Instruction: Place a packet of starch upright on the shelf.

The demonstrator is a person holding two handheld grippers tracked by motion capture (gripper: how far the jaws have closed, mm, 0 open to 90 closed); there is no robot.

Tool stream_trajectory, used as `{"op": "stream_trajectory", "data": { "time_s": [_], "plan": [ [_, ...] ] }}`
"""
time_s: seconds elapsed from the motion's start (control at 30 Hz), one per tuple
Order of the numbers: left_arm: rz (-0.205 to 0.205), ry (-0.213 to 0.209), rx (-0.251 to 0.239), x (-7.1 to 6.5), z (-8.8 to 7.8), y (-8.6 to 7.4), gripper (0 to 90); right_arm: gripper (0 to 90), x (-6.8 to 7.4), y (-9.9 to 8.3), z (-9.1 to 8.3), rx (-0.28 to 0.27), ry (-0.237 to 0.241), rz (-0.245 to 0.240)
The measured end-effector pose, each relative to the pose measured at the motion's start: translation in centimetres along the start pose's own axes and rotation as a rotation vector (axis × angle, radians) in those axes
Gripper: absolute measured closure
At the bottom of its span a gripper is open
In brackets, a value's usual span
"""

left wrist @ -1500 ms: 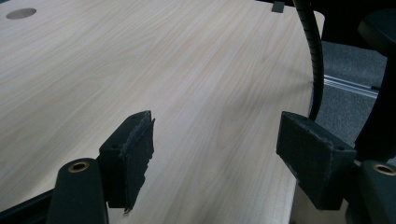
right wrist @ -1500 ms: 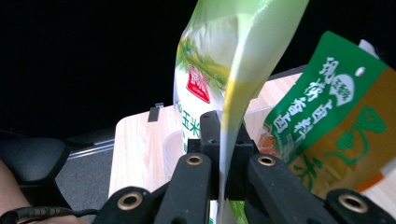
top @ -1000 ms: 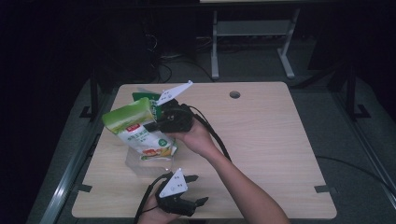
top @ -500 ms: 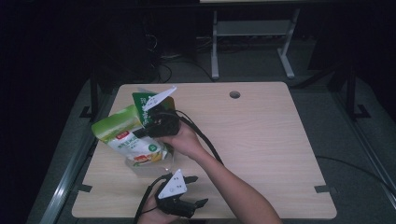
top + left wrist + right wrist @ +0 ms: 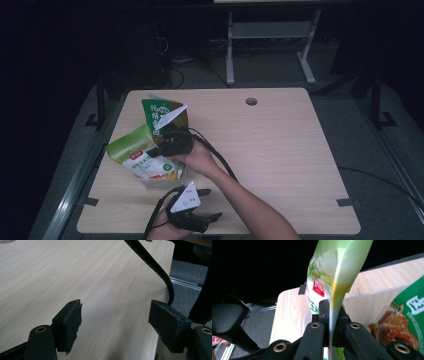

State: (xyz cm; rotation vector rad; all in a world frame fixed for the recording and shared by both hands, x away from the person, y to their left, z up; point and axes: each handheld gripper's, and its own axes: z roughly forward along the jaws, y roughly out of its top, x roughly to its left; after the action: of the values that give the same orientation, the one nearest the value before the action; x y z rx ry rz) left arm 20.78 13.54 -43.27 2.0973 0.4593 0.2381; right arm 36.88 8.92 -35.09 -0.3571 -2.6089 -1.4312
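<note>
Right gripper view: right gripper [image 5: 331, 322] clamps the light green bag's [image 5: 332, 277] edge, a dark green bag [image 5: 409, 322] at 3 o'clock. Left gripper [image 5: 113, 322] rests wide open and empty over the table [image 5: 105, 277].

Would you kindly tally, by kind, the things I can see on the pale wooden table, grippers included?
Food packets: 2, a light green plastic pouch pinched by the right gripper, and a dark green packet behind it.
Clear plastic container: 1, under the pouch.
Handheld black two-jaw grippers: 2, the right one and the left gripper, open near the table front edge.
Total: 5.
</note>
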Motion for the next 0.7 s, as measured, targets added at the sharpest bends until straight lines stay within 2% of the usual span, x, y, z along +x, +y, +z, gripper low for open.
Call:
{"op": "stream_trajectory", "data": {
  "time_s": [0.07,0.1,0.13,0.2,0.27,0.47,0.7],
  "plan": [
    [0.001,0.0,0.001,0.0,0.0,0.0,26.1,83.4,0.0,-0.2,0.0,0.011,-0.007,0.0],
    [0.004,0.001,0.001,0.0,0.0,0.0,26.1,80.1,-0.2,-0.4,-0.1,0.008,0.009,0.012],
    [-0.002,0.001,0.0,0.0,0.0,0.0,26.1,79.0,-0.3,-0.4,-0.2,-0.003,0.024,0.026],
    [-0.002,0.0,0.002,-0.1,0.1,0.0,26.1,76.6,-0.3,-0.4,-0.6,-0.015,0.019,0.024],
    [0.0,0.002,-0.002,-0.1,0.1,0.0,26.1,77.3,-0.2,-0.3,-1.0,-0.018,0.003,0.02],
    [0.001,0.003,-0.004,0.0,0.1,0.1,26.1,81.8,0.1,-0.5,-1.3,0.015,-0.031,-0.012],
    [0.002,0.008,0.002,-0.1,0.2,0.0,26.1,83.8,0.0,-1.0,-1.7,0.043,-0.04,-0.027]
  ]
}}
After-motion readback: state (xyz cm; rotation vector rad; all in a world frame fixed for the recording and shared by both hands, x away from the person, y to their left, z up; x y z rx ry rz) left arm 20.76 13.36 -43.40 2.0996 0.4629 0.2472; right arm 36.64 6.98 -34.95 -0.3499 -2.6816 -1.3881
